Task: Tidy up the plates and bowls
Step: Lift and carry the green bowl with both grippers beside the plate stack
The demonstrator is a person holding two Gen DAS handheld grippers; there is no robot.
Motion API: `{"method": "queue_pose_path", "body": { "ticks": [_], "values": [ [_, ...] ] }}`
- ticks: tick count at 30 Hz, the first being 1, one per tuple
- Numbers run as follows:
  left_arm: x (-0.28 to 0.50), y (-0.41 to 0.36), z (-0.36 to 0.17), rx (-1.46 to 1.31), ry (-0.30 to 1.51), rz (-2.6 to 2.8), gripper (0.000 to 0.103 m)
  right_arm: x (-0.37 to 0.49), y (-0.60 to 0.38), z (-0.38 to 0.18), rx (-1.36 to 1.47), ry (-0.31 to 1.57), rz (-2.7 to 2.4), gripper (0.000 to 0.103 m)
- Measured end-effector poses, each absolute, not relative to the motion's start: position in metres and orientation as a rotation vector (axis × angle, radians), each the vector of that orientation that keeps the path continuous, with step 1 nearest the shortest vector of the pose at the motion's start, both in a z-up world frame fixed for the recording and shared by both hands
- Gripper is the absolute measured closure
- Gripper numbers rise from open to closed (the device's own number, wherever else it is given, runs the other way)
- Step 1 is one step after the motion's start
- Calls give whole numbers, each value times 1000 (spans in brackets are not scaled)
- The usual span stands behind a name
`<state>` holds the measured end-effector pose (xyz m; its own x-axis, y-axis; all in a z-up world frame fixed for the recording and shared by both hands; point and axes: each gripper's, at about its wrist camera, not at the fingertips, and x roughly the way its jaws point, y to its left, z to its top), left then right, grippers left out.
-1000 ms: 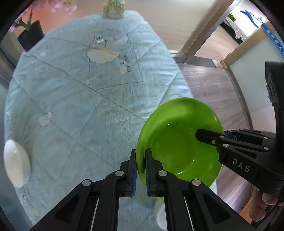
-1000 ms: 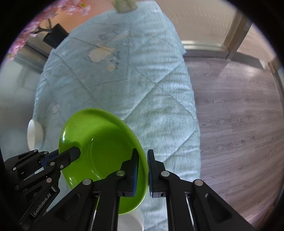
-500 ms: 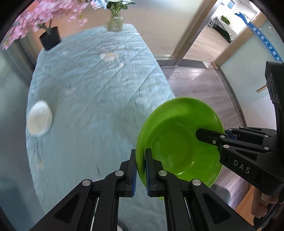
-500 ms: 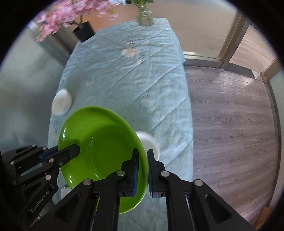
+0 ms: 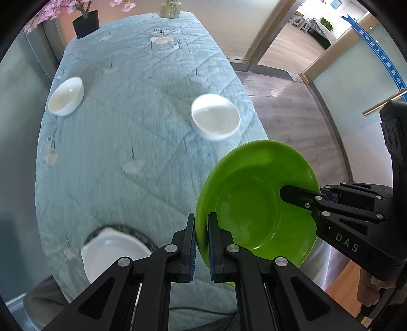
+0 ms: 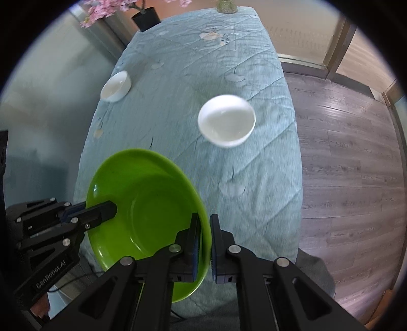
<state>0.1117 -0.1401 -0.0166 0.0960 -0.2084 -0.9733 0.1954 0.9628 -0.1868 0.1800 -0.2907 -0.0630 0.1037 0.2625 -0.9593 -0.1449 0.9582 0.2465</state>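
Green plate held in the air off the table's near corner, left gripper and right gripper each clamped on opposite rims. Risk: uneven hand motion twists the plate loose; it could drop onto the white dish.

Table under pale blue quilted cloth — two white bowls, white dish, vase, black pot.

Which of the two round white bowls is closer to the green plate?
The white bowl by the table's right edge, just beyond the green plate; the other bowl sits at the left edge.
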Motion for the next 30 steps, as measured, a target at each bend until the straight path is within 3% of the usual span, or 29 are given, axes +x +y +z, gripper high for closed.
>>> {"method": "queue_pose_path", "body": {
  "ticks": [13,30],
  "values": [
    [41,-138,-70,-11,1517,-296,98,111,-292,-105,141,1477,292,98],
    [33,-122,-144,-17,1614,-238,98,89,-281,-178,183,1574,255,98]
  ]
}}
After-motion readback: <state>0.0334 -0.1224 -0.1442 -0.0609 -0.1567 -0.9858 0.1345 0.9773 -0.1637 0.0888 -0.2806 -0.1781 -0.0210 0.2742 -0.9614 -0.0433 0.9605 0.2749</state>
